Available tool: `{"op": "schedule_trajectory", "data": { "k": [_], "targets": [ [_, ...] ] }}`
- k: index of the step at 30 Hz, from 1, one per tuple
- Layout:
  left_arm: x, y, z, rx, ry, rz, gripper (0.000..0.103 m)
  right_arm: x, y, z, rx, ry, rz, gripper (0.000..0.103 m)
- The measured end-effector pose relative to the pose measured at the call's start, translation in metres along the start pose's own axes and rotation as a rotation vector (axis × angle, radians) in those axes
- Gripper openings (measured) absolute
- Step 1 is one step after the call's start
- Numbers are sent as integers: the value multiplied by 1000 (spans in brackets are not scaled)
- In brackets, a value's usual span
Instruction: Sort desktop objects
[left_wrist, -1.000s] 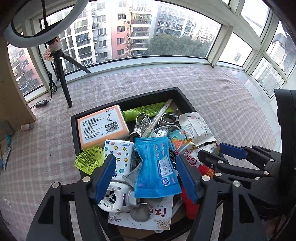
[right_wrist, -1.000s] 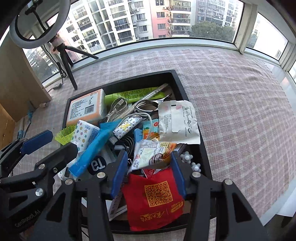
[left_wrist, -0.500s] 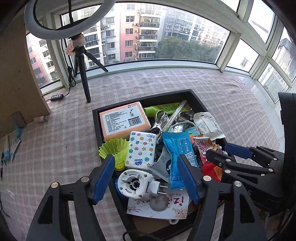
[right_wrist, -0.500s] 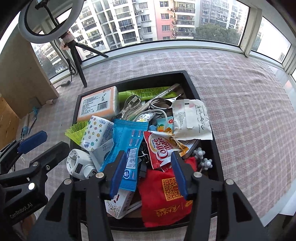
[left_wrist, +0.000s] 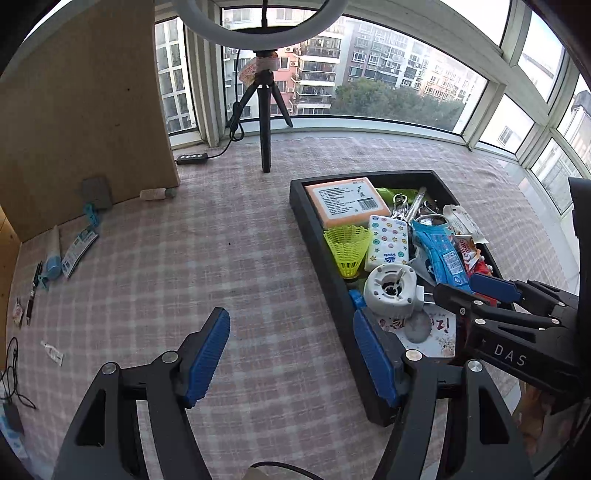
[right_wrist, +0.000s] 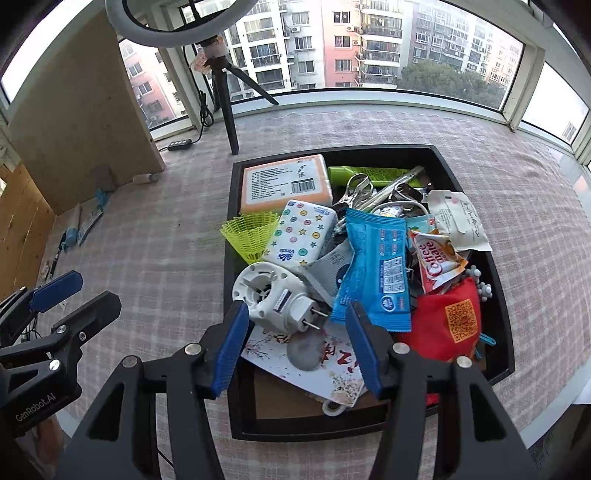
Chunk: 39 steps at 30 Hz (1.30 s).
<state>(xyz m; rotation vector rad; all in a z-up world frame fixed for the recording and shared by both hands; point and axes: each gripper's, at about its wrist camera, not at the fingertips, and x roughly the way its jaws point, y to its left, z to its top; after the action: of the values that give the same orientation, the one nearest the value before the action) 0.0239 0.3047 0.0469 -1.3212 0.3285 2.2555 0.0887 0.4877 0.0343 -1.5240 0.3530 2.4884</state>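
The left gripper (left_wrist: 291, 354) gapes wide over the checked tabletop (left_wrist: 221, 258), while the empty right gripper (right_wrist: 295, 347) is opening above the cluttered black rectangular tray (right_wrist: 229, 221).

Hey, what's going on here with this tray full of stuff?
A person holds two grippers over a checked tablecloth, sorting a cluttered black tray. The left gripper is open and empty over bare cloth beside the tray. The right gripper is opening above the white plug-in device, holding nothing.
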Motion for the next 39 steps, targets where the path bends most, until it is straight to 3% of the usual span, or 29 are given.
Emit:
{"op": "schedule_trajectory", "data": {
  "k": [4,19,39],
  "targets": [
    [-12,38,-21,-17,-18,43,67,1,42,-18,-30,-14,-3,54],
    [-29,159,-100,-154,7,66,67,16,167,-80,-82,-32,33,56],
    [-27,252,-147,-218,24,88,72,52,257,-108,-124,12,21,56]
  ]
}}
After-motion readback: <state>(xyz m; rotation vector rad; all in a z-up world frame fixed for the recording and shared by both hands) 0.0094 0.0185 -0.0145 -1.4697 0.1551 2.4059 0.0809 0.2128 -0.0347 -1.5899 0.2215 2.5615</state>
